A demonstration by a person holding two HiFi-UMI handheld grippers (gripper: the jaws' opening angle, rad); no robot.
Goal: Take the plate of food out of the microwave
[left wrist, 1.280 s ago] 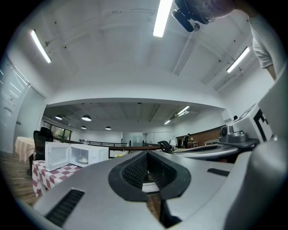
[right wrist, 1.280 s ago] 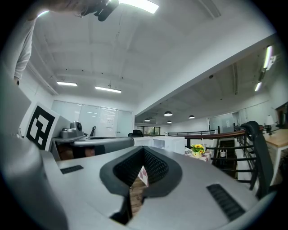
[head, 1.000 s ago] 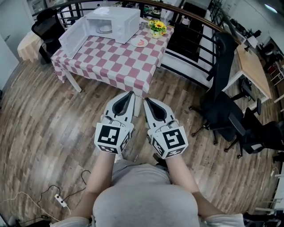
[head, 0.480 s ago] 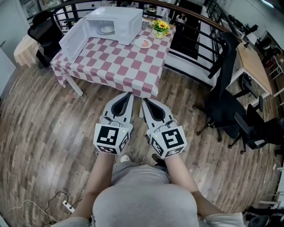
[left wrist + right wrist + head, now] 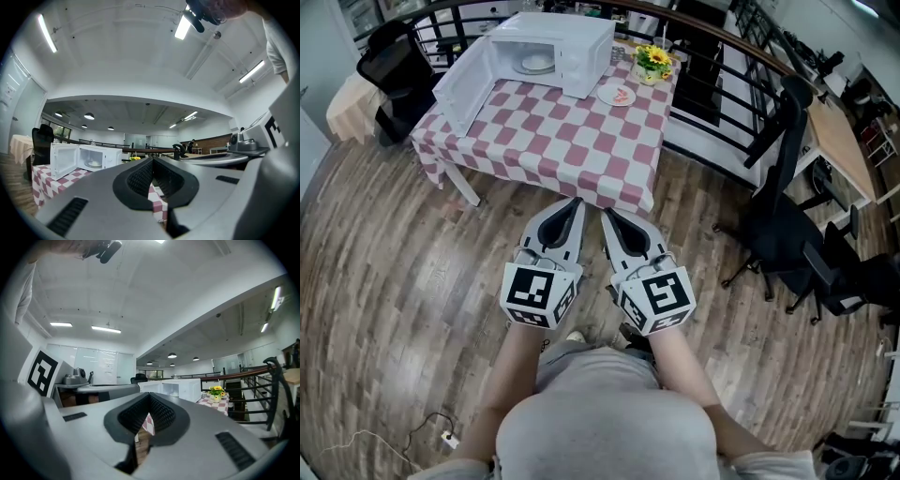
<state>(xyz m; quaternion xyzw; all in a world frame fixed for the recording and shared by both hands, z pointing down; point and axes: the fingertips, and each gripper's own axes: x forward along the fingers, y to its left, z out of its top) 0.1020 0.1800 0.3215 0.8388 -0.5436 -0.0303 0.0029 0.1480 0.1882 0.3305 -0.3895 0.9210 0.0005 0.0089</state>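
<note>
A white microwave stands at the far end of the checkered table, its door swung open to the left. Inside it lies a plate, also seen in the left gripper view as a pale plate in the microwave. A second plate of food sits on the cloth beside yellow flowers. My left gripper and right gripper are side by side over the wooden floor, short of the table's near edge, both shut and empty.
Black office chairs stand to the right, next to a dark railing and a wooden desk. Another black chair is behind the table at the left. A cable and power strip lie on the floor.
Both grippers have moved forward together toward the table. The table and microwave now sit lower and nearer in the head view. The jaws stay shut.
</note>
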